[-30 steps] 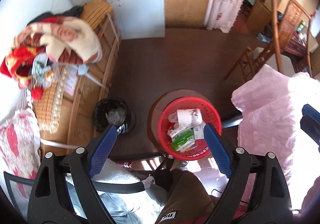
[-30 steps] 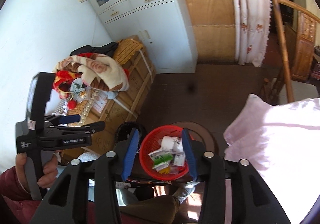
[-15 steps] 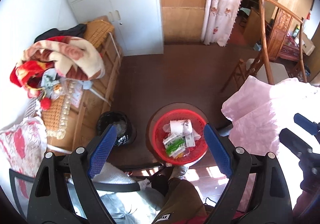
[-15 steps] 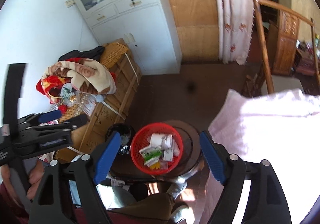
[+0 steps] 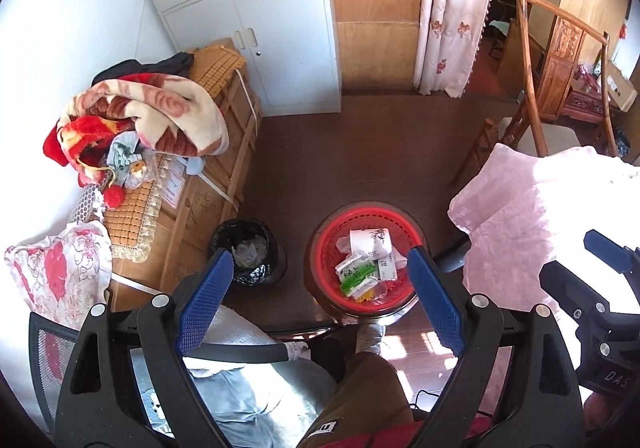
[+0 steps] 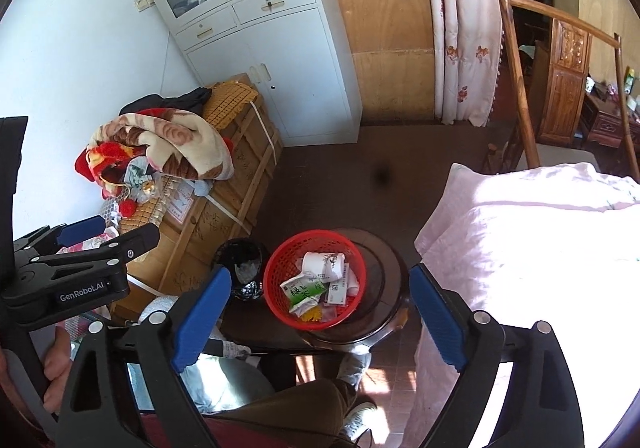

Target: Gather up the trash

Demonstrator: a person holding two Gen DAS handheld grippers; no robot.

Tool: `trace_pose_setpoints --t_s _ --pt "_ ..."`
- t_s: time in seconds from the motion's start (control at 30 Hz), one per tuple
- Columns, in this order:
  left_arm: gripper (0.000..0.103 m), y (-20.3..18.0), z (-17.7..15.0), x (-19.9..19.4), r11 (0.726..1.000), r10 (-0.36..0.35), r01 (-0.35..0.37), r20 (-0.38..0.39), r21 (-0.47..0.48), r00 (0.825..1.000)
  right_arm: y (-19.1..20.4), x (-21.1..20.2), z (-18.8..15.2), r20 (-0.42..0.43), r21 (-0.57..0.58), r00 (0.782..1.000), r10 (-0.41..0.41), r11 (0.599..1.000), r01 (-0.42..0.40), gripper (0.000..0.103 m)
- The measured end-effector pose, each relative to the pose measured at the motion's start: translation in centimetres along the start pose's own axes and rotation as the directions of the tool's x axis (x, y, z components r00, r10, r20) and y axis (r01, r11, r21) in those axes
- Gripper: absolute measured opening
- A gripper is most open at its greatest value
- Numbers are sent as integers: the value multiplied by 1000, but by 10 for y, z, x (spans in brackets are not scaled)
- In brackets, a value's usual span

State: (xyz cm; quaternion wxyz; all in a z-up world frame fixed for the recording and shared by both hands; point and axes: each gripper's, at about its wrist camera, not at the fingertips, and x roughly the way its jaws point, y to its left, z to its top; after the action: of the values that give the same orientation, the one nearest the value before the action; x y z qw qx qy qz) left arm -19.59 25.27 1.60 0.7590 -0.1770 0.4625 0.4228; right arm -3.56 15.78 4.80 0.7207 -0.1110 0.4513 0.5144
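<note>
On the left stands a wooden crate with a blanket thrown over it. Just beside the crate, on the floor, is a small bin with a black bag inside; some crumpled pale trash already lies in it.

To the right of the bin is a round dark worktop, and on it sits a red basket of plastic mesh. The trash is in this basket: a white paper cup lying on its side, a green and white packet, some small white slips and a yellow scrap. All of it looks very light and soft. I think the cup will crush easily, so it is better to pinch it at the rim. The packet is flat and probably slippery, so take it by a raised corner. The basket itself looks stiff and light, and its rim offers a good hold.

The left gripper hangs high above the basket with jaws wide open and empty. The right gripper is the same, open and holding nothing. Further right is a pink bedcover.
</note>
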Motion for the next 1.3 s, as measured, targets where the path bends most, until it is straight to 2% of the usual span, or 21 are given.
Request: trace_pose_setpoints --t_s 0.37,1.3 --pt "86 1 -8 23 999 -39 39 -70 -1 997 6 14 0 -76 -22 996 -51 999 50 90" --pt "86 -1 -2 41 999 -43 43 -88 2 995 10 40 8 -128 -56 990 -64 997 57 90"
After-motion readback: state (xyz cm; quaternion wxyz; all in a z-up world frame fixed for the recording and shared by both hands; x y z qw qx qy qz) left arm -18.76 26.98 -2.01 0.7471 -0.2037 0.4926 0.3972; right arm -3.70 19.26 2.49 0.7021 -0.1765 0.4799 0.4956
